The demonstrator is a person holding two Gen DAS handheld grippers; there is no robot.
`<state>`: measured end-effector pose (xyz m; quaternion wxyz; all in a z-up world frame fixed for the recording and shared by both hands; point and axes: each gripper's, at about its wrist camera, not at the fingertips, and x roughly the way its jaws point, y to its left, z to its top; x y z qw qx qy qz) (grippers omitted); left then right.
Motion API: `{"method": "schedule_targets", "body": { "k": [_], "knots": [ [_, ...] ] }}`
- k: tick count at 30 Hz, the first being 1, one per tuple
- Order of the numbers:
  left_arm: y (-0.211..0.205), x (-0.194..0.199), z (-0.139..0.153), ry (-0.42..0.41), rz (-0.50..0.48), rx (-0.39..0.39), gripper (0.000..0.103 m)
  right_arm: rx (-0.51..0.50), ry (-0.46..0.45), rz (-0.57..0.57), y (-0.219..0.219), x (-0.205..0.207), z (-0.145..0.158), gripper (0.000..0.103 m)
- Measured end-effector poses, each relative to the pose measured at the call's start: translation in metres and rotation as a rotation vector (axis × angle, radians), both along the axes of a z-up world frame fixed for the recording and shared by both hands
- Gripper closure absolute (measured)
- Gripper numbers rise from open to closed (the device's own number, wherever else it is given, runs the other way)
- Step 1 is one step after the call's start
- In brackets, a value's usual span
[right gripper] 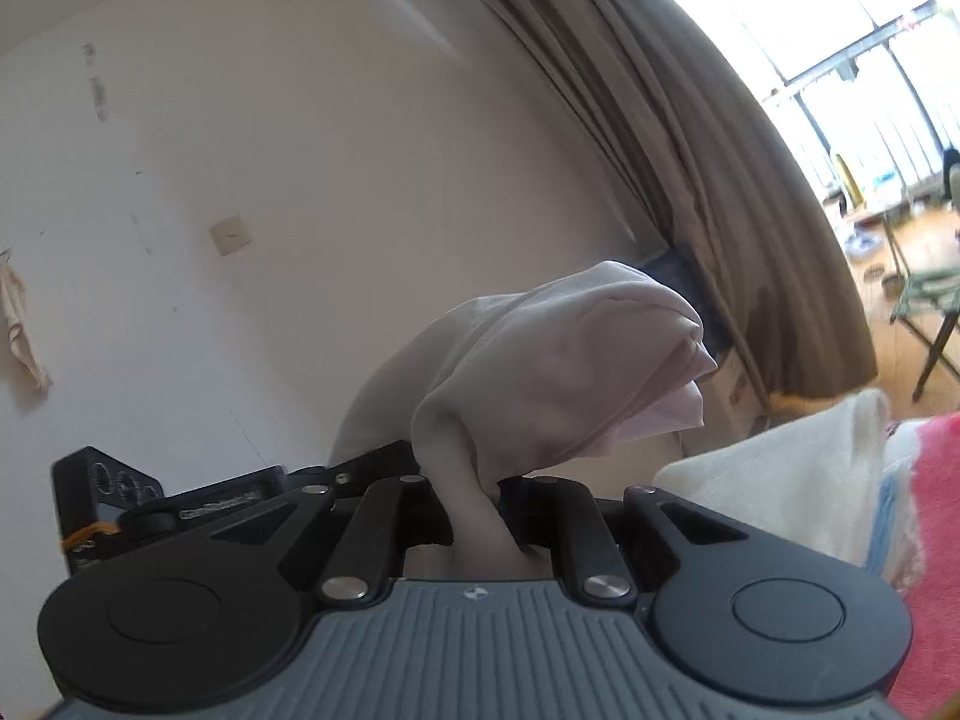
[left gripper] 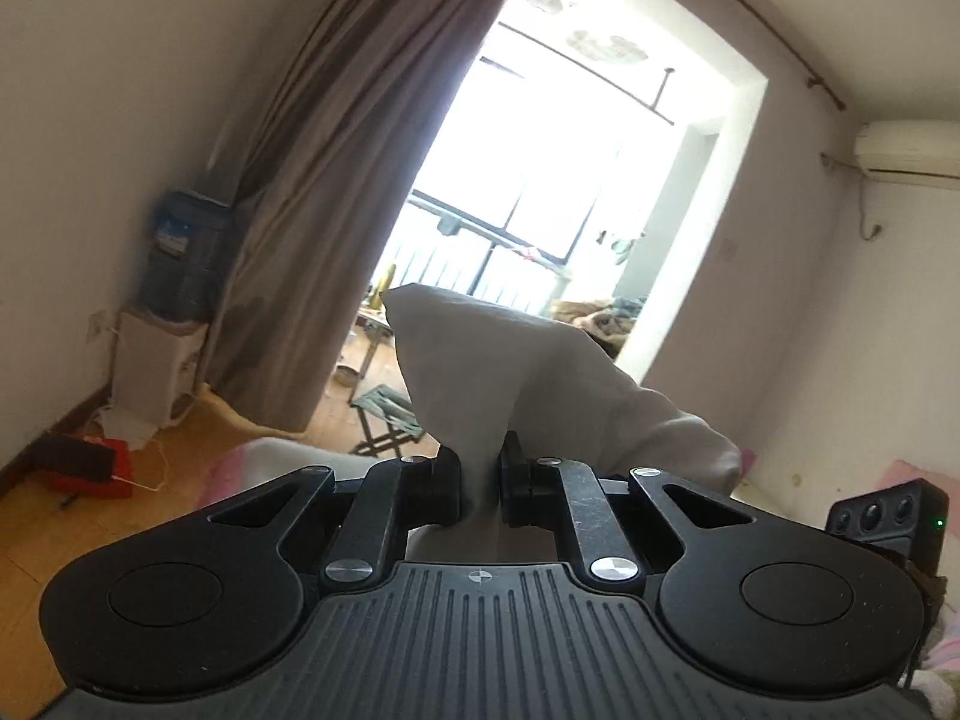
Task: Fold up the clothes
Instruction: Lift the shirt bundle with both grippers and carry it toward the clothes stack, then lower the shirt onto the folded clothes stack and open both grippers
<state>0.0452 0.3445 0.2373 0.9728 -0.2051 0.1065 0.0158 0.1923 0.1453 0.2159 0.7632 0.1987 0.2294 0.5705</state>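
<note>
Raised hand-held grippers (left gripper: pixel 480 480) (garment (left gripper: pixel 480 360) pinched)

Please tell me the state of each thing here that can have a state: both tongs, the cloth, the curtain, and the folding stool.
Left tongs: shut on the cloth.
Right tongs: shut on the cloth.
Cloth: pale, lifted up, bunched between the fingers, not folded yet.
Curtain: drawn aside, window uncovered.
Folding stool: unfolded, standing on the floor.
Air conditioner: mounted on the wall; on or off cannot be told.
</note>
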Motion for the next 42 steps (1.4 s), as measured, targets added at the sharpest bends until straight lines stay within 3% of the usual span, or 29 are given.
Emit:
{"method": "schedule_targets", "body": {
  "k": [7,10,15,19,20,23,25,26,29,32,35,38,41,42],
  "knots": [
    [0.027,0.095,-0.039,0.108,0.034,-0.023,0.092,-0.109,0.047,-0.085,0.042,0.068,-0.031,0.090],
    [0.038,0.115,-0.048,0.139,0.019,-0.061,0.092,-0.103,0.073,-0.106,0.047,0.086,-0.035,0.090],
    [0.040,0.126,-0.038,0.143,-0.010,-0.044,0.092,-0.133,0.114,-0.146,0.054,0.109,-0.052,0.090],
    [0.041,0.146,-0.052,0.177,-0.004,-0.026,0.092,-0.183,0.147,-0.183,0.059,0.124,-0.073,0.089],
    [0.041,0.153,-0.060,0.203,0.003,-0.006,0.090,-0.196,0.156,-0.193,0.060,0.128,-0.078,0.084],
    [0.045,0.172,-0.090,0.323,0.052,0.046,0.070,-0.258,0.198,-0.238,0.056,0.137,-0.099,0.058],
    [0.053,0.177,-0.107,0.398,0.087,0.031,0.068,-0.209,0.196,-0.240,0.039,0.138,-0.099,0.054],
    [0.060,0.174,-0.111,0.396,0.096,0.000,0.068,-0.175,0.189,-0.242,0.029,0.138,-0.097,0.047],
    [0.083,0.147,-0.103,0.305,0.156,-0.132,0.063,-0.098,0.138,-0.335,0.004,0.143,-0.075,0.044],
    [0.096,0.124,-0.090,0.213,0.185,-0.201,0.062,-0.067,0.041,-0.309,0.011,0.141,-0.053,0.053],
    [0.088,0.124,-0.079,0.190,0.117,-0.170,0.062,-0.134,-0.030,-0.239,0.044,0.137,-0.046,0.063],
    [0.066,0.149,-0.085,0.247,0.040,-0.077,0.062,-0.300,-0.052,-0.245,0.080,0.142,-0.066,0.073],
    [0.049,0.173,-0.112,0.366,0.059,0.061,0.061,-0.433,0.006,-0.322,0.089,0.157,-0.099,0.091],
    [0.048,0.177,-0.121,0.390,0.068,0.069,0.061,-0.423,0.012,-0.322,0.084,0.158,-0.104,0.092]
  ]
}}
